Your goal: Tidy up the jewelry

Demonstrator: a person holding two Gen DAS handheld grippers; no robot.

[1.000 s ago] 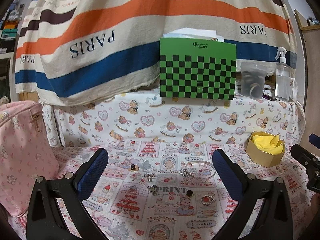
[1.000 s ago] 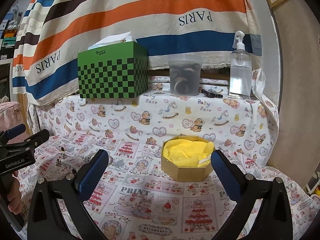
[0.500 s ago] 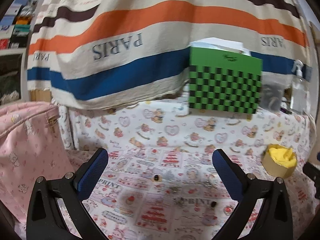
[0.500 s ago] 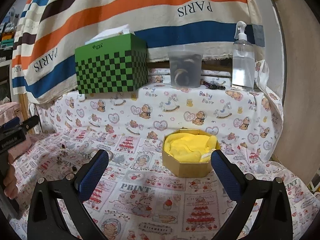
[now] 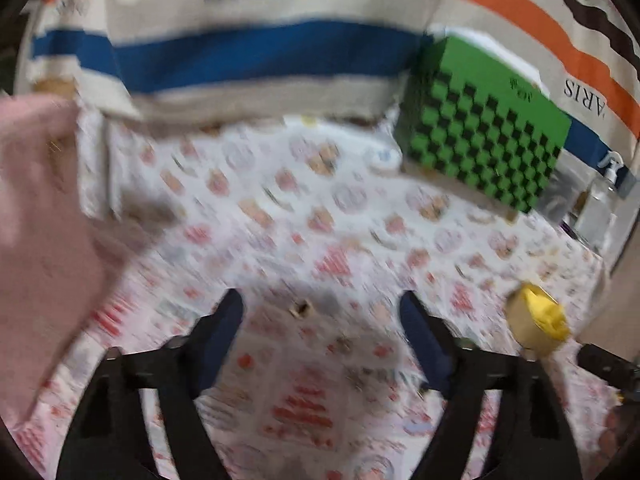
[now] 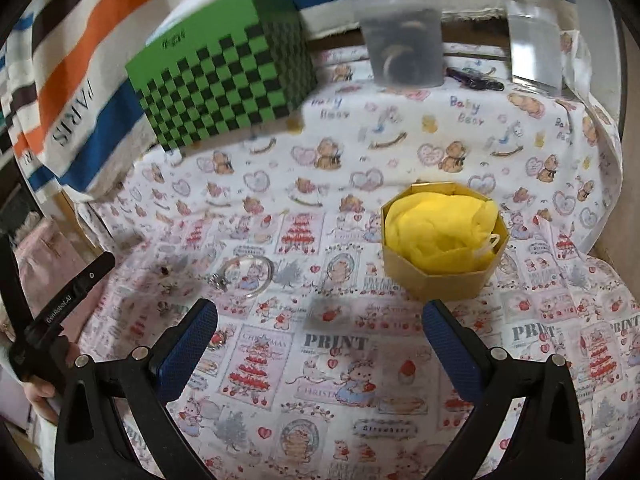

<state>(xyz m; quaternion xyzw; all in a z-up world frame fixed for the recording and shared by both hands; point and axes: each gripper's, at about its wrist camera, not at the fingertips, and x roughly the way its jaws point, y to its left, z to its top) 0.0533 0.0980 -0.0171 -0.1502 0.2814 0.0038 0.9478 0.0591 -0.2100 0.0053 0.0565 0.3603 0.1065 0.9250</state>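
Nearest the onlooker, the left gripper [image 5: 322, 312] is closing over bare printed cloth, nothing between its blue pads; what looks like a small ring [image 5: 300, 309] lies just ahead, blurred. The right gripper [image 6: 320, 318] stands wide and empty. Beyond it lie a bangle [image 6: 248, 274] and the yellow-lined gold box [image 6: 442, 240] on the tabletop [image 6: 320, 380], then the green checkered box [image 6: 224, 76].

Our left wrist view is smeared: we cannot identify the small jewelry pieces [image 5: 301, 307] on the printed cloth [image 5: 280, 216]. The spray bottle [image 6: 532, 28] loses its top at the frame edge.
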